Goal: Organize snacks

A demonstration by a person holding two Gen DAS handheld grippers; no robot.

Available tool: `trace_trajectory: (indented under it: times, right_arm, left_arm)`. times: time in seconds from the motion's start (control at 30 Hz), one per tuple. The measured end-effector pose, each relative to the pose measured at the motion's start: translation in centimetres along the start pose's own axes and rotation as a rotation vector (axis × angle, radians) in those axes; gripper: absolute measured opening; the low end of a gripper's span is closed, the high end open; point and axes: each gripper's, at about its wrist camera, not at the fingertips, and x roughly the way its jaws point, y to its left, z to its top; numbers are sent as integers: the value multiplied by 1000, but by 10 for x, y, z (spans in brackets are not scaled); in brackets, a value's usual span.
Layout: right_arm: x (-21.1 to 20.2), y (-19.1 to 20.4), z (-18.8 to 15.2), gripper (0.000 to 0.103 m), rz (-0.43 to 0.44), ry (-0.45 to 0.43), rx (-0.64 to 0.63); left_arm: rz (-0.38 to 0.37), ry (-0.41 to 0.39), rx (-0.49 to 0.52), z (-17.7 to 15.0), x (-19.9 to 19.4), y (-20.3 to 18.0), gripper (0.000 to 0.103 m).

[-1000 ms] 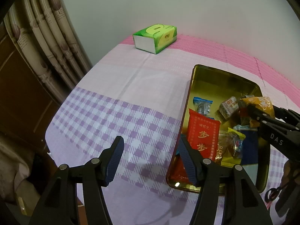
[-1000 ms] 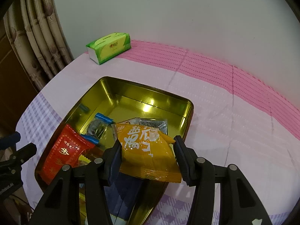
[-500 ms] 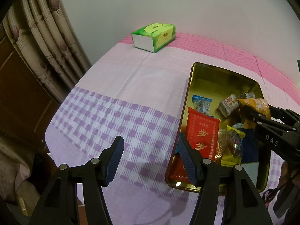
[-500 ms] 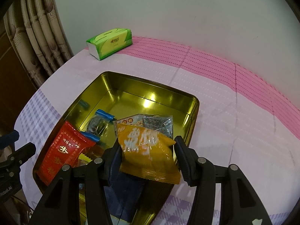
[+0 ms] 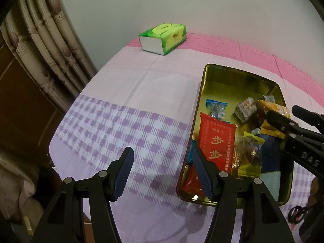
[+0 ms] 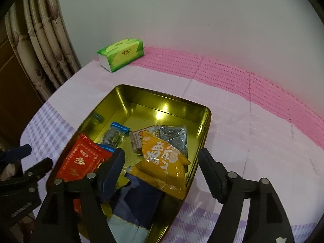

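R gripper (image 6: 162,170) opening (orange packet (image 6: 164,162) freed).

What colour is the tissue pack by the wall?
Green with a white end, the soft rectangular tissue pack shows best in the left wrist view.

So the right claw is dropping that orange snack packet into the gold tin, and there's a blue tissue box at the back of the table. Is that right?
Nearly. The tissue box is green, not blue, as the right wrist view shows. The rest holds: the right claw is opening over the orange snack packet, which lies in the gold tin.
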Motion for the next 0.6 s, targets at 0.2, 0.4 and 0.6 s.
trace_trajectory:
  times: [0.2,0.4,0.6]
  right_arm:
    - [-20,-2,-6,87,-10,-11,20]
    - [-33,-6,-28,97,-24,28,28]
    - [-35,-9,-52,99,-27,90,59]
  left_arm:
    - [1,1,14,-1,-1,-2,61]
    - [12,0,42,-6,-4,-6,61]
    - [19,10,72,-12,-4,-11,62]
